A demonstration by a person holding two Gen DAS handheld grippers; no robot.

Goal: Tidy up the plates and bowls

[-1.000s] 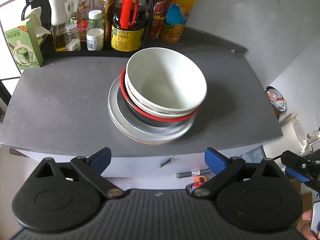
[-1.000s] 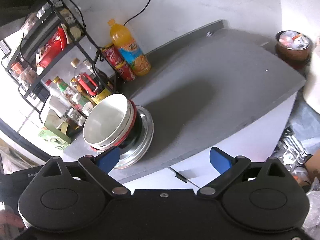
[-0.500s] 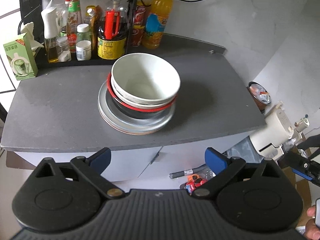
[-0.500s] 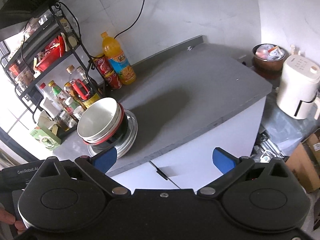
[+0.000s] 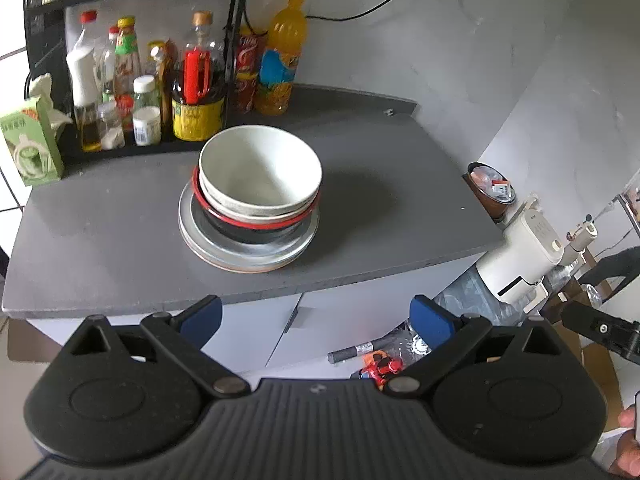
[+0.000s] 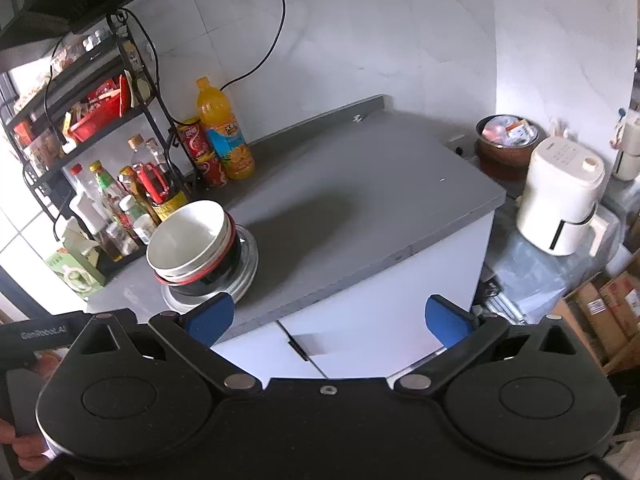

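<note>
One stack stands on the grey counter (image 5: pixel 100 240): a white bowl (image 5: pixel 260 170) on top, nested in another pale bowl, then a black bowl with a red rim (image 5: pixel 256 226), all on grey plates (image 5: pixel 248 256). The right wrist view shows the same stack (image 6: pixel 188 240) at the left. My left gripper (image 5: pixel 316 318) is open, well back from the counter's front edge and holding nothing. My right gripper (image 6: pixel 328 318) is open too, off the counter in front of the white cabinet, with nothing between its fingers.
A black rack (image 5: pixel 132 92) of sauce bottles, an orange drink bottle (image 5: pixel 280 60) and red cans line the back. A green tissue box (image 5: pixel 30 144) sits at the left. Beyond the right edge are a brown bowl of oddments (image 6: pixel 508 140), a white appliance (image 6: pixel 560 208) and cardboard boxes (image 6: pixel 600 312).
Both grippers have pulled back and away from the counter, so the stack looks smaller and farther off. The stack itself has not moved. Both grippers stayed open.
</note>
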